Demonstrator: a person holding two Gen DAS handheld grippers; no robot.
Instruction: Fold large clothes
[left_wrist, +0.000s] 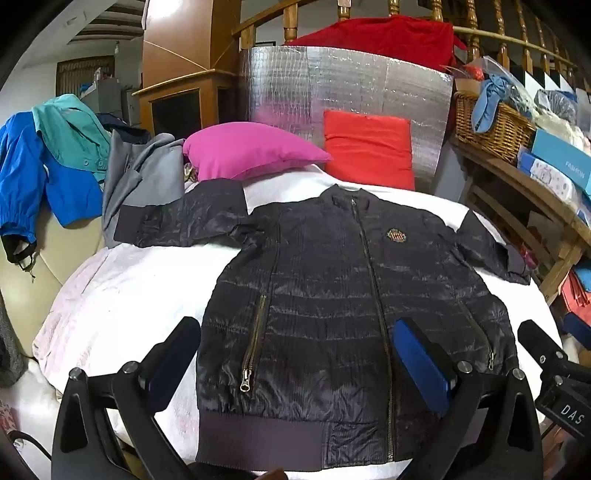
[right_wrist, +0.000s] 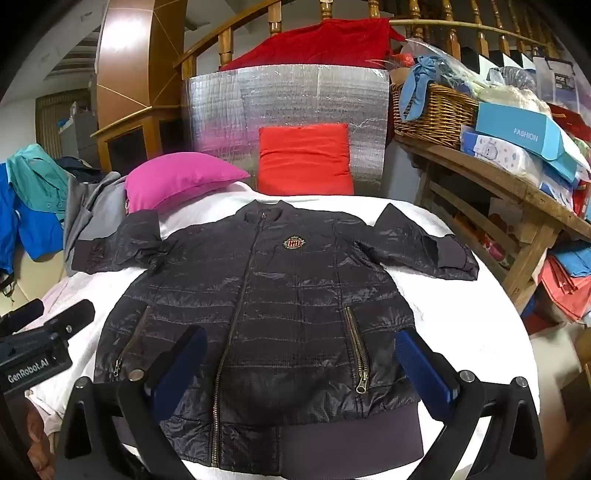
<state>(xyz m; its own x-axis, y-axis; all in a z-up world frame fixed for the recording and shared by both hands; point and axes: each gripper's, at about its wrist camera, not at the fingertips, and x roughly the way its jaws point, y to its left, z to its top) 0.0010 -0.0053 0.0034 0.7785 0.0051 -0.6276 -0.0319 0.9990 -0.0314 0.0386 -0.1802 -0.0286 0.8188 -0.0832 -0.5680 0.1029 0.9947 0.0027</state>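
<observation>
Left gripper (left_wrist: 295, 354): jaws spread wide with nothing between the pads; it hangs above the jacket's hem on the side with the plain chest, tilted down toward it, not touching.
Right gripper (right_wrist: 301, 363): jaws equally wide and empty, above the hem on the side under the badge, also angled down; from the left wrist view its black tip shows at the jacket's far edge.
Jacket (right_wrist: 258, 306): dark quilted, lying flat and face up on the white sheet, zipped shut, ribbed hem nearest the grippers, collar farthest.
Pockets (right_wrist: 356, 350): two zipped pockets, one on each side of the jacket's centre zip, just above the hem.
Badge (right_wrist: 294, 243): on the jacket's chest, beside the zip.
Sleeves (right_wrist: 424, 243): both spread outward from the jacket's shoulders, cuffs near the sheet's edges.
Sheet (right_wrist: 443, 306): white, under the whole jacket.
Pillows: a pink one (right_wrist: 177, 181) and a red one (right_wrist: 304, 158) just beyond the jacket's collar.
Foil panel (right_wrist: 288, 99): upright behind the red pillow, beyond the jacket.
Clothes heap (left_wrist: 55, 166): blue, teal and grey garments beyond the jacket's sleeve, off the sheet.
Basket (right_wrist: 432, 110): wicker, on a wooden shelf well beyond the jacket's other sleeve.
</observation>
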